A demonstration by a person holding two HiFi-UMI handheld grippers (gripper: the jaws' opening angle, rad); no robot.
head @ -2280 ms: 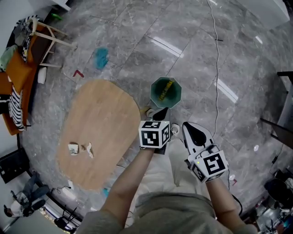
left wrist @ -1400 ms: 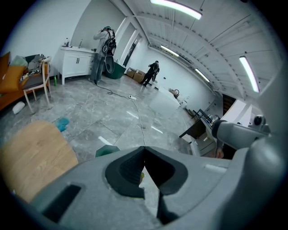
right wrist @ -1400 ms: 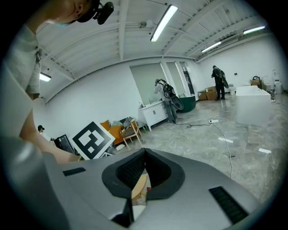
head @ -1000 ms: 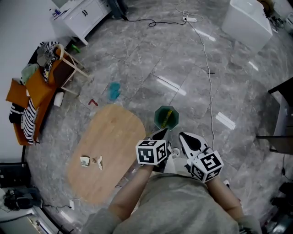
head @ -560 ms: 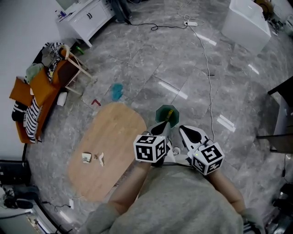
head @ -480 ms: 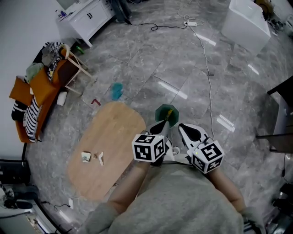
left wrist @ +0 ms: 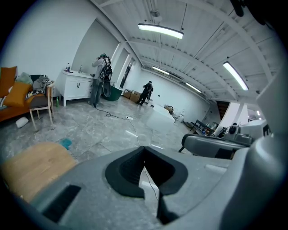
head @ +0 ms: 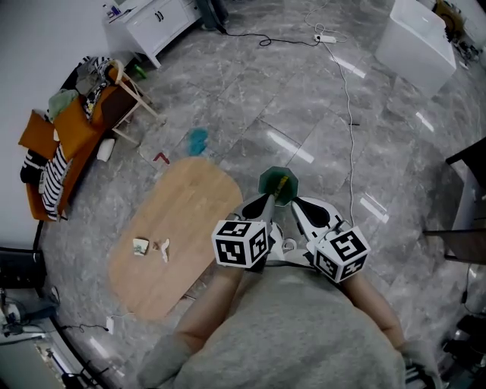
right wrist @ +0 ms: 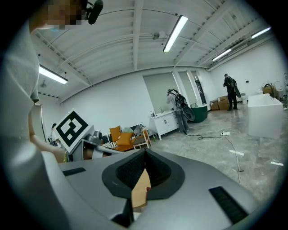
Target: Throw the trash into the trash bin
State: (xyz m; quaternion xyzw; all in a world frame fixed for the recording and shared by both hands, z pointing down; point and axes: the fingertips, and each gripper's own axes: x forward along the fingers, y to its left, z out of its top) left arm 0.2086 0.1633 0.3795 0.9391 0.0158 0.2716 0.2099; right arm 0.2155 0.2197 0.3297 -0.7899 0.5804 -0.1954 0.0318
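Observation:
A green trash bin [head: 278, 185] stands on the grey floor beside the oval wooden table [head: 182, 220], with something yellow inside it. Two small scraps of trash [head: 141, 247] lie on the table's left part. My left gripper [head: 265, 202] is shut and empty, its tips [left wrist: 144, 150] just short of the bin. My right gripper [head: 298, 204] is beside it, jaws closed together [right wrist: 145, 155]. A tan patch shows in the slit under its tips; I cannot tell if it is a scrap or the table behind.
An orange chair piled with clothes [head: 68, 129] and a white cabinet [head: 152, 19] stand at the far left. A white box [head: 419, 42], a floor cable [head: 348, 83], a blue cloth [head: 197, 140] and dark furniture [head: 467, 194] surround the spot. People stand far off [left wrist: 100, 76].
The view has pulled up and away from the floor. Both grippers have risen, and their tips now lie against the bin's near rim. Both stay shut; the scraps on the table have not moved.

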